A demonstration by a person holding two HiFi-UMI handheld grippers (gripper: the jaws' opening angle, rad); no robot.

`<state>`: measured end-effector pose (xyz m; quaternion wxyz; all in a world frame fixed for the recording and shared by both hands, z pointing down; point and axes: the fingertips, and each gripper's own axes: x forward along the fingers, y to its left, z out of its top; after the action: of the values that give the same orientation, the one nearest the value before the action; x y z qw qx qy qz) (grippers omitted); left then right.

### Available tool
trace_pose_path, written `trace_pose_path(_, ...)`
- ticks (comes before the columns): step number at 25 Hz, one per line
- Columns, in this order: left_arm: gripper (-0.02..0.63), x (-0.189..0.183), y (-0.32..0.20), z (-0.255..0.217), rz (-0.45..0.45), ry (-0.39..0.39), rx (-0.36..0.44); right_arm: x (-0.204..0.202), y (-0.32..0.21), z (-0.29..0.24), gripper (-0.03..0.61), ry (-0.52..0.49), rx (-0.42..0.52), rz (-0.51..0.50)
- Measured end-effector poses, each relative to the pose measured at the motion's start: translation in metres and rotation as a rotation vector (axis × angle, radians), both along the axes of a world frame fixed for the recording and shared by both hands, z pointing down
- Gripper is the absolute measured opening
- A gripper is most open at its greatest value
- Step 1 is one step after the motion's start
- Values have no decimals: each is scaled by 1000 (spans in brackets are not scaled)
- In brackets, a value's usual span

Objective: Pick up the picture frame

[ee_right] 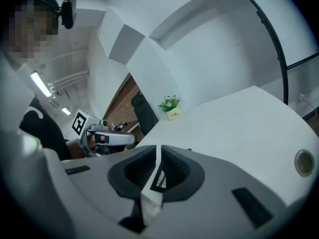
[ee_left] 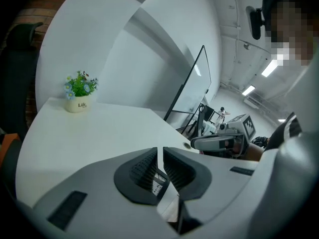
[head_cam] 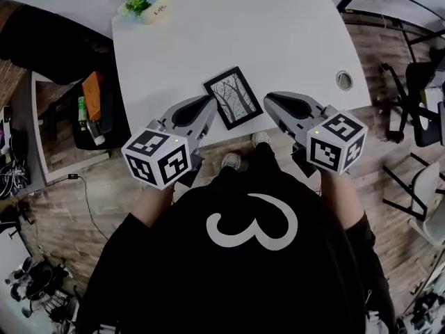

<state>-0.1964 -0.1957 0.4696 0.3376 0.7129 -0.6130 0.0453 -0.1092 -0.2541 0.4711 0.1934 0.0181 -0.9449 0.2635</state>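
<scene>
The picture frame (head_cam: 233,96), black-edged with a bare-tree print, lies flat on the white table (head_cam: 278,26) near its front edge. My left gripper (head_cam: 210,104) hovers just to the frame's left and my right gripper (head_cam: 268,100) just to its right, with both tips pointing inward at it. In the left gripper view the left gripper (ee_left: 160,151) shows only a thin slit between its pads. The right gripper (ee_right: 159,149) looks the same in its own view. A sliver of the frame (ee_right: 160,179) shows below that slit. Nothing is held.
A small potted plant (head_cam: 144,0) stands at the table's far left corner. A cable grommet (head_cam: 344,80) sits near the right edge. A dark chair (head_cam: 42,40) and a low shelf with items (head_cam: 94,110) are left of the table. Metal chair frames (head_cam: 417,117) stand to the right.
</scene>
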Motion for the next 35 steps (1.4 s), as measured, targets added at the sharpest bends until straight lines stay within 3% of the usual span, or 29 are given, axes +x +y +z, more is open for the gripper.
trace_pose_path(7, 62, -3, 4, 37, -46, 54, -86, -13, -1, 34, 26, 69, -58, -47)
trace_pose_path(13, 80, -10, 7, 69, -80, 88, -160, -23, -9, 62, 31, 151, -38, -42)
trace_pose_path(19, 95, -15, 8, 96, -103, 107, -237, -30, -10, 83, 94, 211, -70, -86)
trace_pose_path(26, 104, -17, 13, 132, -204, 182, -352, -38, -17, 109, 98, 289, -70, -101)
trace_pose_path(35, 112, -22, 6, 145, -295, 238, -384, -49, -18, 129, 98, 357, -44, -147)
